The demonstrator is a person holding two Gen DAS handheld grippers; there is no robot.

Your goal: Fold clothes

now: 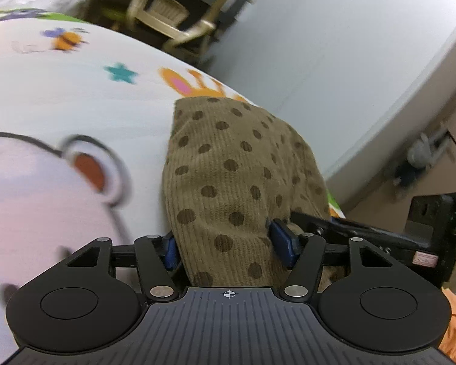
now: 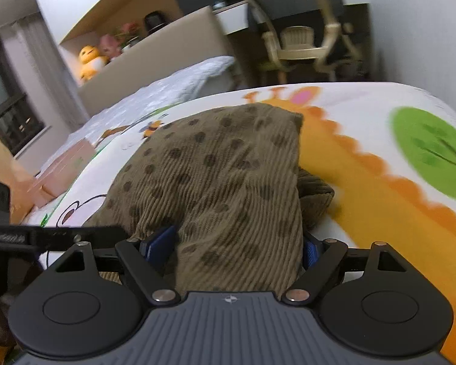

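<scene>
right wrist view blurred – dotted garment (image 2: 222,182) hides tool (image 2: 237,252) fingertips

Two wrist fisheyes, both low and close over one bed

The left wrist view looks forward and down along its left gripper (image 1: 229,248), with the polka-dot corduroy garment (image 1: 234,164) filling the centre and the cartoon bedsheet (image 1: 76,97) to the left. The right wrist view does likewise over its right gripper (image 2: 237,252). Both share garment, sheet and the beige chair (image 2: 298,42) at the top — each catches the other gripper at a lower frame edge.
</scene>
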